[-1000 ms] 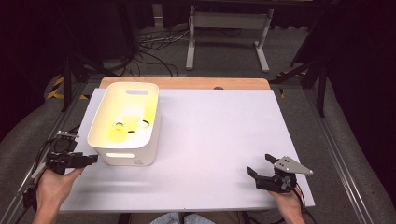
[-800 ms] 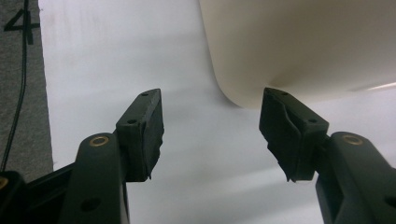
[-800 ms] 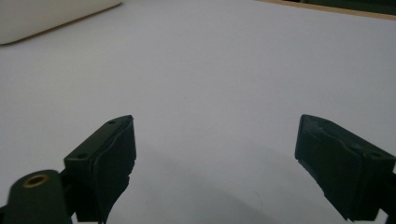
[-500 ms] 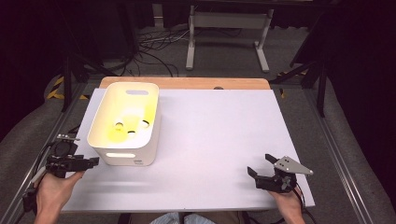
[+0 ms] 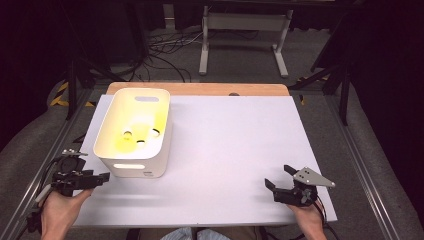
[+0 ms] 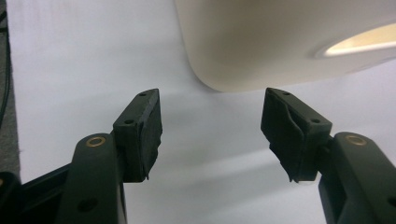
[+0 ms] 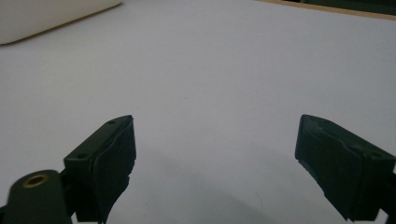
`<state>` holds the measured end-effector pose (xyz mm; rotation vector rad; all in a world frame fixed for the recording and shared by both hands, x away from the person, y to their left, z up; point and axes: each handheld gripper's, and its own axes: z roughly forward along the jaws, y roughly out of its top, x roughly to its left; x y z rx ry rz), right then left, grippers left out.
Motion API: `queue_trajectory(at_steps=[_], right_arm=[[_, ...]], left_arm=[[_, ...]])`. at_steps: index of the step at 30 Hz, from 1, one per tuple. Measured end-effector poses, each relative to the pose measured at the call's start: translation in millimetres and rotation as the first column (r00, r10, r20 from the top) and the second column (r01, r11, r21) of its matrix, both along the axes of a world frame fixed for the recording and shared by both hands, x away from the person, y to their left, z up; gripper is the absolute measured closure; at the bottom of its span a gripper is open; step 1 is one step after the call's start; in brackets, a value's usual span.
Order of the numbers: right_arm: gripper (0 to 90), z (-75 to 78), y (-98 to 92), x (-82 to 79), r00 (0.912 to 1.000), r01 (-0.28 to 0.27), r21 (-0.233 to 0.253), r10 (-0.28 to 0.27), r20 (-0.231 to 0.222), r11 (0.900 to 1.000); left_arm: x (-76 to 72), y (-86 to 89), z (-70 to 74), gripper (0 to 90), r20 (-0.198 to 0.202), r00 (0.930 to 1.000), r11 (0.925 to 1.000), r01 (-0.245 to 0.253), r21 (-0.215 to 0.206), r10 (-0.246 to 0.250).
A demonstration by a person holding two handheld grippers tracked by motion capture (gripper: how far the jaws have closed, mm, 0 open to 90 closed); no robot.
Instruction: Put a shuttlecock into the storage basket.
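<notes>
No readable writing anywhere, just a smooth rounded white plastic bin [image 5: 134, 132] with both grippers [image 5: 102, 178] [image 5: 278, 177] sitting nearby, jaws gaping, gripping nothing.

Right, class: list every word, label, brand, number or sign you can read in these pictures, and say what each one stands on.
No text can be read in any of the views.
White bin: a small dark mark low on its near wall, too small to read.
Floor at the left: yellow and black striped tape, a pattern, not writing.
Left gripper and right gripper: no markings.
</notes>
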<state>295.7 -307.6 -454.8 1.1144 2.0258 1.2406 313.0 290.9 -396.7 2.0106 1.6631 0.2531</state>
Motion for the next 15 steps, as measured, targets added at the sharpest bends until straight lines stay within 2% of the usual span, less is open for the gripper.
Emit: queue_trajectory(at_steps=[4, 15], right_arm=[[13.0, 0.0, 0.0, 0.0, 1.0000, 0.000, 0.000, 0.000, 0.000, 1.000], [12.9, 0.1, -0.2, -0.1, 1.0000, 0.000, -0.001, 0.000, 0.002, 1.000]], left_arm=[[-1.6, -3.3, -0.9, 38.9, 0.008, 1.0000, 0.9999, 0.004, -0.013, -0.003], [-3.9, -15.4, -1.8, 39.0, 0.022, 0.9993, 0.9995, 0.029, -0.014, -0.028]])
